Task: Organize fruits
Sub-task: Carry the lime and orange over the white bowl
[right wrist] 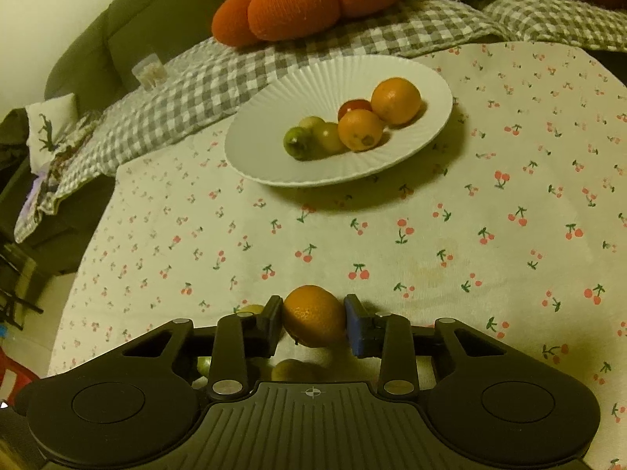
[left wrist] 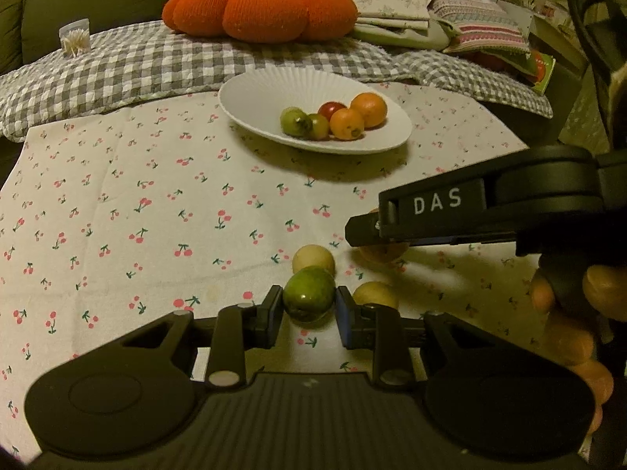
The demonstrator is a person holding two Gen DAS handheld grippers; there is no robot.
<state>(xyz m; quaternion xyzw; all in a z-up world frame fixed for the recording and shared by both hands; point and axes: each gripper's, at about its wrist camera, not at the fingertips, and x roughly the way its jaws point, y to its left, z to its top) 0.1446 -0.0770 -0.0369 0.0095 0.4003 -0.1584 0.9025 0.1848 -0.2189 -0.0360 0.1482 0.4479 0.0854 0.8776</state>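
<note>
Left gripper (left wrist: 309, 305): angled down at the worktop (left wrist: 156, 215), fingers (left wrist: 274, 309) pressed on a green fruit (left wrist: 308, 298).
Right gripper (right wrist: 313, 317): angled down likewise, fingers (right wrist: 354, 325) against an orange fruit (right wrist: 313, 315) on both sides.
Hand (left wrist: 580, 313): wrapped around the right gripper's handle, seen at the left view's edge.
Loose fruit: two pale yellow fruits (left wrist: 313, 258) just beside the green one.
Plate (right wrist: 282, 90): white, farther back on the cherry-print cloth, holding two oranges (right wrist: 395, 100), a red fruit and green ones.
Behind: an orange pumpkin cushion (left wrist: 260, 8).
</note>
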